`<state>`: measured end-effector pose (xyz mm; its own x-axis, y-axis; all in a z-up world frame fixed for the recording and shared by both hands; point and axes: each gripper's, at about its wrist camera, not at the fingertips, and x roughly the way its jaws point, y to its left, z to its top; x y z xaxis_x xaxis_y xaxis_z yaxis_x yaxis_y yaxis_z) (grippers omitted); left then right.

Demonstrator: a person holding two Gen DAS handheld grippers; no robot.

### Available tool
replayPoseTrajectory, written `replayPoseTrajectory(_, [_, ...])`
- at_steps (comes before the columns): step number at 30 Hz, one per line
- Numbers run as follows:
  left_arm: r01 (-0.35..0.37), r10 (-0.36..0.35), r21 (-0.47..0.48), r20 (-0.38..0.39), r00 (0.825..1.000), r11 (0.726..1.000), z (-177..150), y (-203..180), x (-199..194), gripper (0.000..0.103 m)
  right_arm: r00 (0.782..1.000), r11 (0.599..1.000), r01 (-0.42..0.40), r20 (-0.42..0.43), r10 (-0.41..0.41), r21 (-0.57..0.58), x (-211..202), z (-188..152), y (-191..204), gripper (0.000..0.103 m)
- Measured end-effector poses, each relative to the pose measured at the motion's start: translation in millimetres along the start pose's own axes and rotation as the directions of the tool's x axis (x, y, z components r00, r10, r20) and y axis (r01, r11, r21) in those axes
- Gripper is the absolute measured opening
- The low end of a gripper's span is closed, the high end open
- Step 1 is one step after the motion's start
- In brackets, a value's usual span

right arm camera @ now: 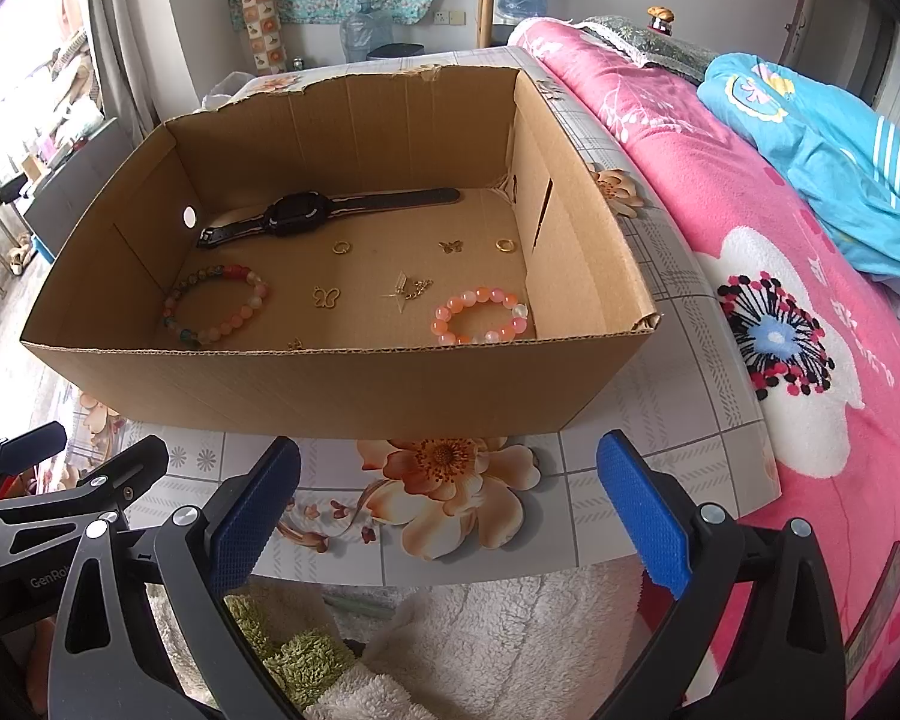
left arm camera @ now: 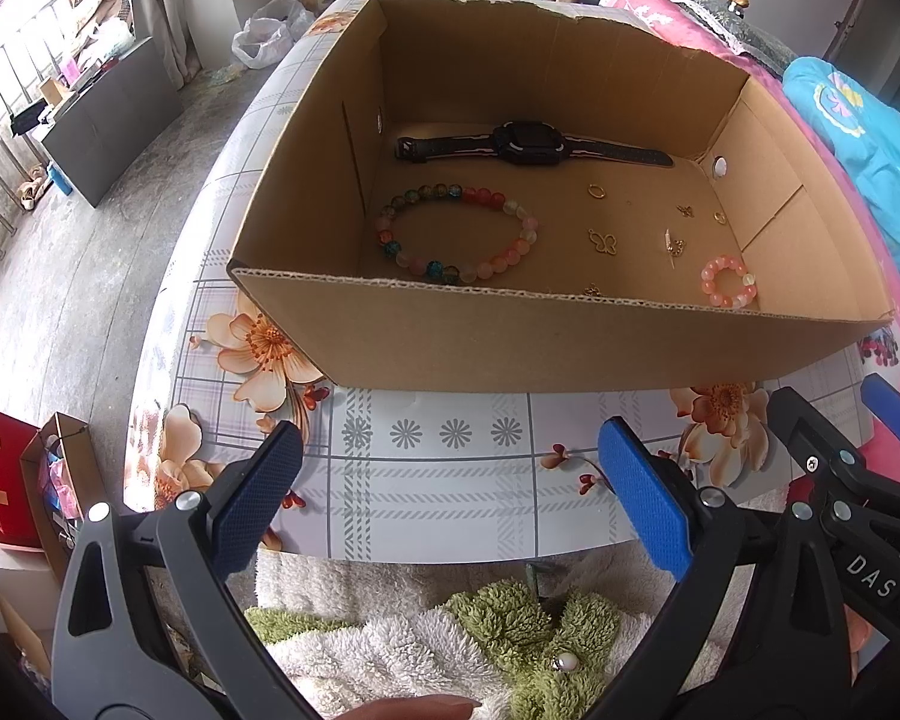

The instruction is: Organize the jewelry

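Cardboard, corrugated, brown: open box (right arm camera: 342, 384) with torn rim, stood on the flower-printed tablecloth (right arm camera: 444, 486) near the table's front edge, serving as tray for the jewelry. Spread singly over the box floor, none touching another, presumably to keep each piece separately reachable.

Black watch (right arm camera: 294, 213), strap laid flat, along the far wall. Multicoloured bead bracelet (left arm camera: 456, 234) toward the front left corner in the left view. Small pink bead bracelet (right arm camera: 483, 315) close to the front wall, by the front right corner. Between the two, gold smalls: butterfly outline charm (right arm camera: 325, 296), smaller butterfly (right arm camera: 450, 246), two rings (right arm camera: 341, 247) (right arm camera: 504, 245), a bit of chain with a pin (right arm camera: 411, 288); one more gold piece half hidden behind the front wall, kind not made out.

Left gripper (left arm camera: 450, 492) and right gripper (right arm camera: 447, 498) held side by side, short of the box's front wall, over the table's front edge; fingers spread wide, nothing between the blue pads (left arm camera: 645, 495) of either. Judged a waiting pose ahead of a reach.

Below the table edge, white and green fluffy fabric (left arm camera: 426, 630) with a single pearl-like bead (left arm camera: 566, 663) on it. Pink floral bedding (right arm camera: 780, 324) to the right of the table.
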<state>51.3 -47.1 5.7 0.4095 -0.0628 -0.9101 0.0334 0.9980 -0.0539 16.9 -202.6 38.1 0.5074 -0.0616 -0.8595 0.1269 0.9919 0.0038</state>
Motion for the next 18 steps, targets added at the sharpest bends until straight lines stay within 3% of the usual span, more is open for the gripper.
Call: replayPoseTrajectory(18, [0.0,0.0,-0.001,-0.002,1.0,1.0,0.1,0.0,0.4,0.095,1.0,1.0,-0.001,0.0,0.001,-0.001,0.3,0.3,0.1,0.096])
